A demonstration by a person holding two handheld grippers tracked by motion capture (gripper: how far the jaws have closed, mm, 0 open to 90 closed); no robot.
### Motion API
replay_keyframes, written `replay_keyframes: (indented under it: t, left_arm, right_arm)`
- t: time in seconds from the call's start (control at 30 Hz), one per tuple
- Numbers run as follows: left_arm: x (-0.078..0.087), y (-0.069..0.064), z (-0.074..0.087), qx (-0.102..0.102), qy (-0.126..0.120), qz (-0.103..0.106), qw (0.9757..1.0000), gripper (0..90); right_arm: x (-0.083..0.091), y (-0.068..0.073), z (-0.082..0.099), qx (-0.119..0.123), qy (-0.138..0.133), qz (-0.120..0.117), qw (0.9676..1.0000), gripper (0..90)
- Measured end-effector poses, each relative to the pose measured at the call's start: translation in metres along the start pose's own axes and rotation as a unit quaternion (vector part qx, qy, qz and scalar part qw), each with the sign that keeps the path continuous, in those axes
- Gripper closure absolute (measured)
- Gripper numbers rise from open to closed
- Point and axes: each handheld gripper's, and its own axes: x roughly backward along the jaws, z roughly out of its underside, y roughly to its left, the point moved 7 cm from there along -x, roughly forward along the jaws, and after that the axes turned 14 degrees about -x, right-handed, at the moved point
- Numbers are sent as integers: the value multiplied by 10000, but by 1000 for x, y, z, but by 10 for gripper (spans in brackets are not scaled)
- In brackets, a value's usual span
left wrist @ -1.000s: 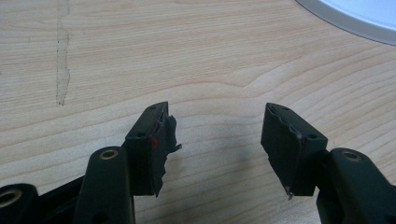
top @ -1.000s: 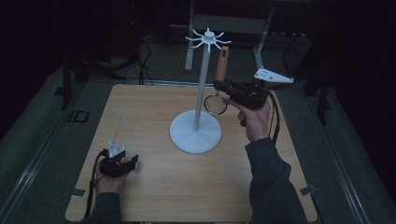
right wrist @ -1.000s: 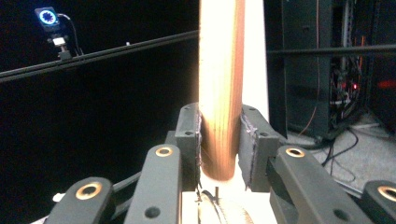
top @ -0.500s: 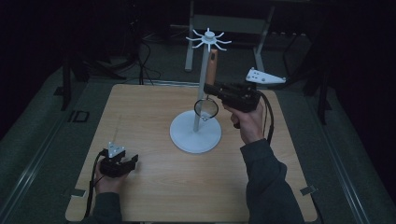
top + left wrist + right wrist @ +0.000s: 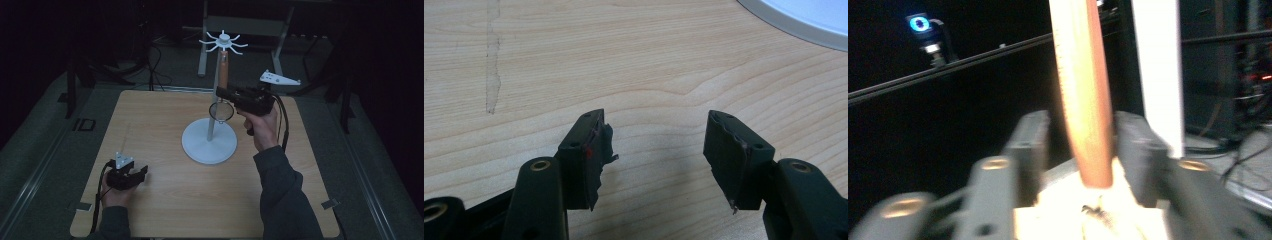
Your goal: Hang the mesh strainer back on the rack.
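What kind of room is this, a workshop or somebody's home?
Probably a lab or recording studio rather than a home: a bare wooden table stands in a darkened room, cables trail across the floor behind it, and a small device with a blue light sits on a rail.

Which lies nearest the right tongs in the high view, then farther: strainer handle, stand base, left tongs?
1. strainer handle: between the right tongs, hanging from the stand's top.
2. stand base: below, on the table.
3. left tongs: far left, near the table's front.

Matt wood-grain table (image 5: 165, 210) – smooth wooden strainer handle (image 5: 1083, 100), glossy white stand (image 5: 209, 145)
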Motion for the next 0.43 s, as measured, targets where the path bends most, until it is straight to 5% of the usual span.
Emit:
replay_keyframes:
  t: [0.13, 0.43]
  left_arm:
    - [0, 0, 0, -1, 4, -1, 10000, 424]
    - [0, 0, 0, -1, 6, -20, 10000, 421]
  right_arm:
    - [7, -5, 0, 287, -134, 501, 9982, 320]
    - [24, 0, 1, 788, -199, 941, 9922, 180]
